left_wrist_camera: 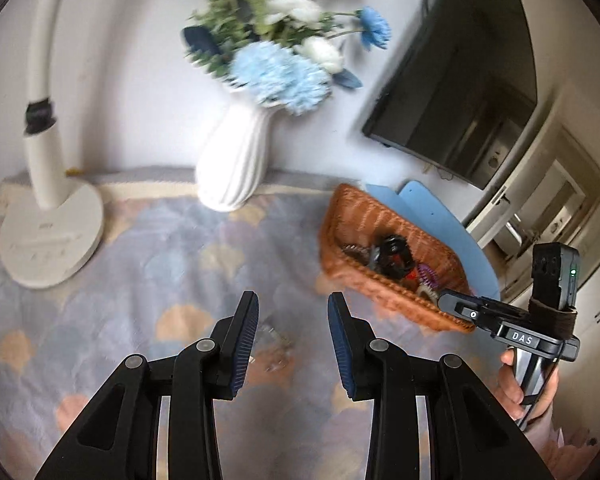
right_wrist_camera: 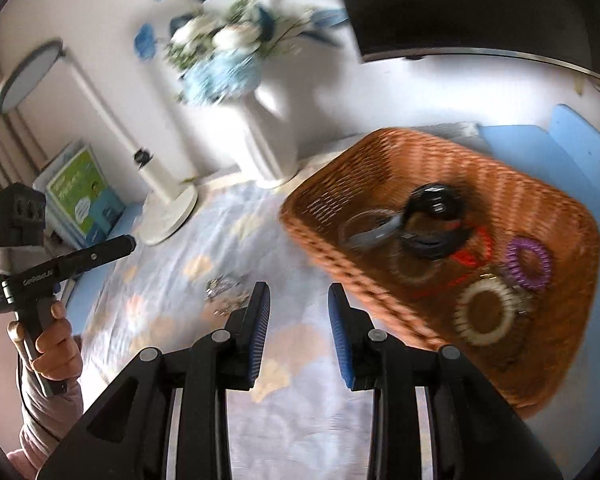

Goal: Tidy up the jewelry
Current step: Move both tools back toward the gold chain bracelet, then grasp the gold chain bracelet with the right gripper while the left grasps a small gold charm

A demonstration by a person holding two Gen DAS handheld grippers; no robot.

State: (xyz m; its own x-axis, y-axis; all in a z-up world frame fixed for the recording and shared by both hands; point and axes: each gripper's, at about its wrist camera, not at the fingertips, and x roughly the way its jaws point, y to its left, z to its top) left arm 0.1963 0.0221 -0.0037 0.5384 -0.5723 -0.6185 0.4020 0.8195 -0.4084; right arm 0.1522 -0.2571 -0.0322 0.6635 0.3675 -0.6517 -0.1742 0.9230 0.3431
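Hovering over the pastel patterned cloth point(left_wrist_camera: 148, 264) that covers the tabletop, the left gripper point(left_wrist_camera: 293, 320) has its blue-padded jaws parted with nothing between them. Below it on the cloth lies a small glinting silver jewelry piece point(left_wrist_camera: 276, 346), blurred, well in from the edges. In the right wrist view the same piece point(right_wrist_camera: 224, 292) shows just left of the right gripper point(right_wrist_camera: 298, 312), whose jaws are likewise released and empty, hanging over the cloth beside the near rim of the brown woven wicker basket point(right_wrist_camera: 328, 240).

The basket sits toward the tabletop's right edge. Inside it lie a black round band point(right_wrist_camera: 436, 220), a grey ring point(right_wrist_camera: 370, 228), a red ring point(right_wrist_camera: 478, 254), a purple coiled hair tie point(right_wrist_camera: 528, 264) and a cream coiled hair tie point(right_wrist_camera: 482, 314), the last two near the basket's right end.

Along the far edge stands a white ribbed vase point(left_wrist_camera: 232, 160) of blue and white flowers point(left_wrist_camera: 280, 68), and at the far left corner a white desk lamp point(left_wrist_camera: 48, 216). A dark monitor point(left_wrist_camera: 460, 92) hangs on the wall behind the basket. Each gripper is held by a hand: the right hand point(left_wrist_camera: 520, 384) shows in the left view, the left hand point(right_wrist_camera: 56, 344) in the right view.
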